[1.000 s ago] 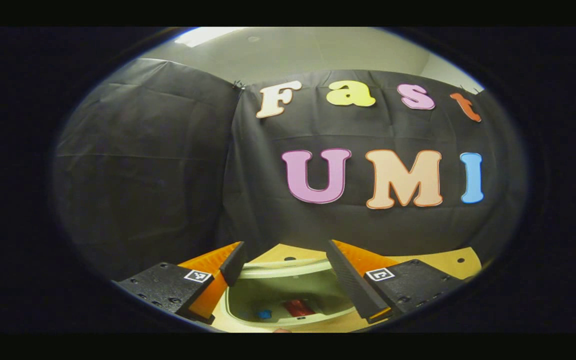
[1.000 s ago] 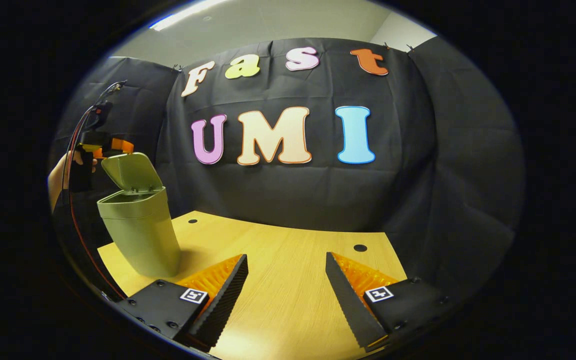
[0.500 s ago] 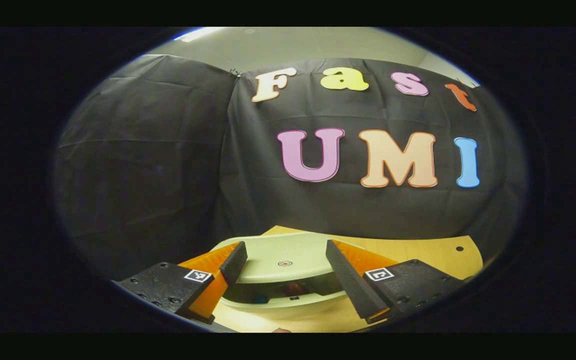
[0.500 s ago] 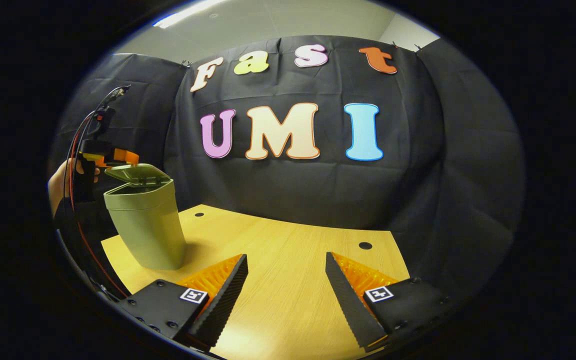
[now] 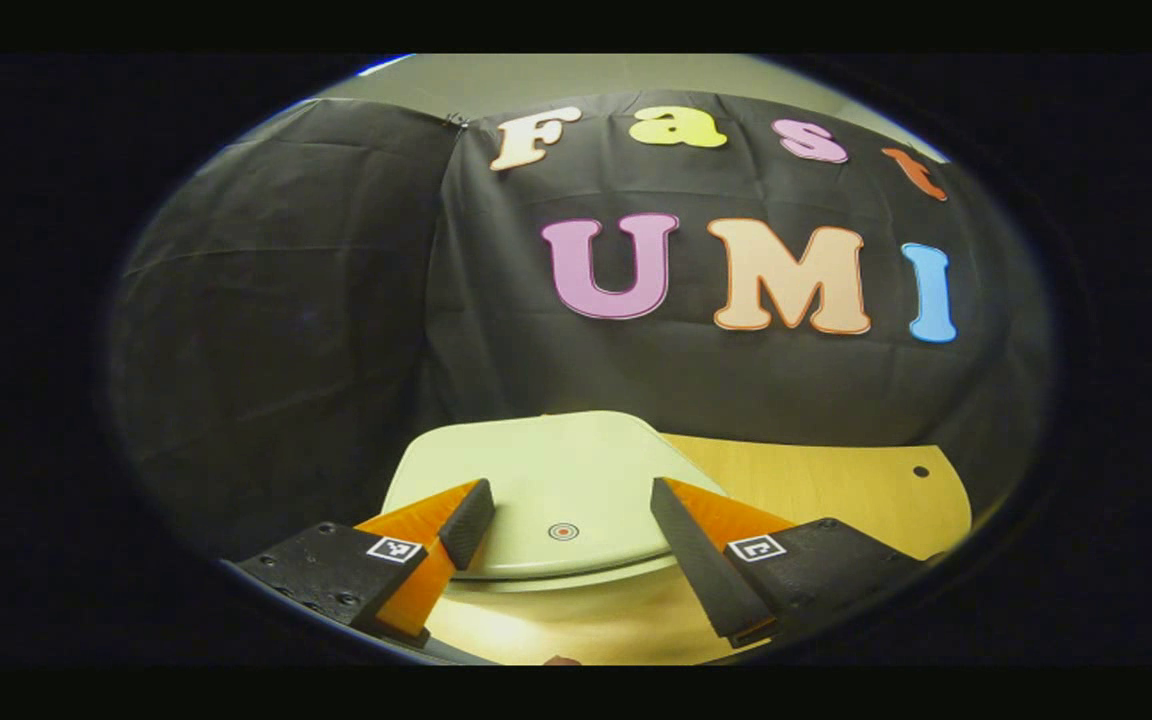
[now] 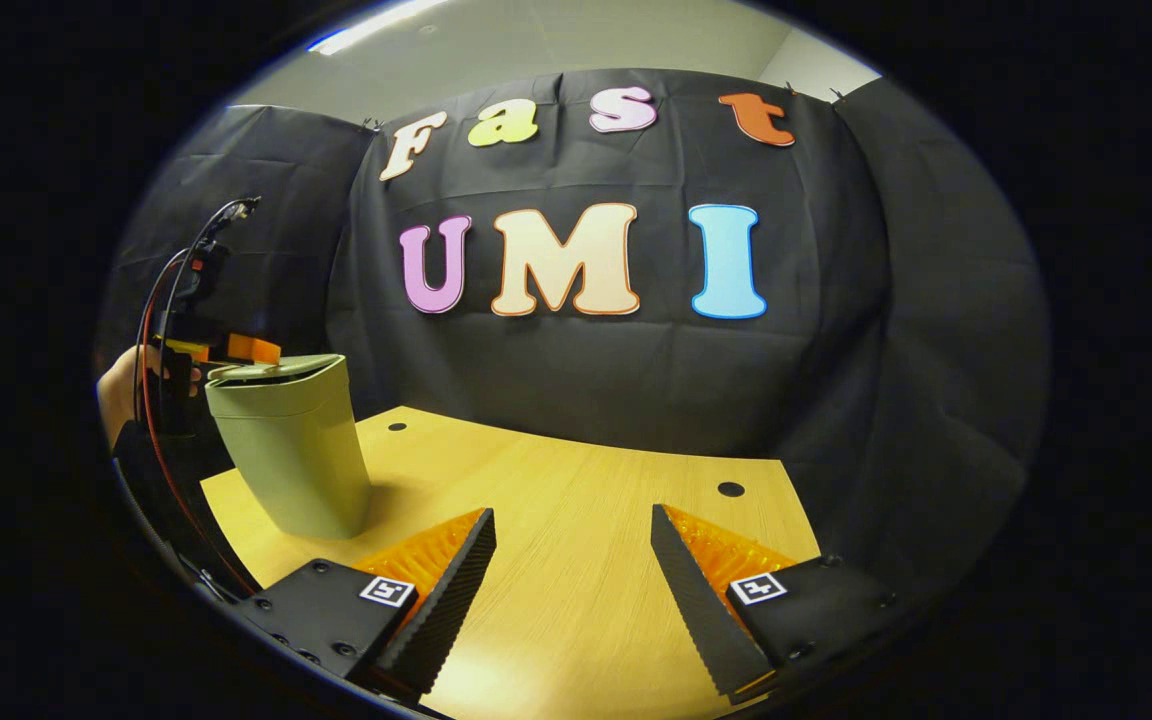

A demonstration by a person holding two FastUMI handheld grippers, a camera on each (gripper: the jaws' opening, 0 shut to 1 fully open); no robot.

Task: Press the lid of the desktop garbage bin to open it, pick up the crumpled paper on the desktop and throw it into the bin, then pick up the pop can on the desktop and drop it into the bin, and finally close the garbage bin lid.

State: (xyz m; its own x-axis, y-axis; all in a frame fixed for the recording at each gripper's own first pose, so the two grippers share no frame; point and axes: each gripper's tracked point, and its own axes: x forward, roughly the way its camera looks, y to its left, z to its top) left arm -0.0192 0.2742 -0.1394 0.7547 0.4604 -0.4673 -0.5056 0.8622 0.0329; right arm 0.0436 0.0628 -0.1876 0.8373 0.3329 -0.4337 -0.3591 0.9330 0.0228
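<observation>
green bin (image 6: 291,450) upright; lid (image 5: 546,490) down

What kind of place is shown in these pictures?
Probably a staged recording booth: black cloth wall encloses a light wooden desktop with a green plastic lidded bin, and handheld grippers.

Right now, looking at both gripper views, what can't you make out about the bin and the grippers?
- Bin contents: covered by the lowered lid in both views.
- Lid latched or not: seam too small in the right gripper view.
- Left gripper touching the lid: unclear.
- Hand: cut off by the edge.
</observation>
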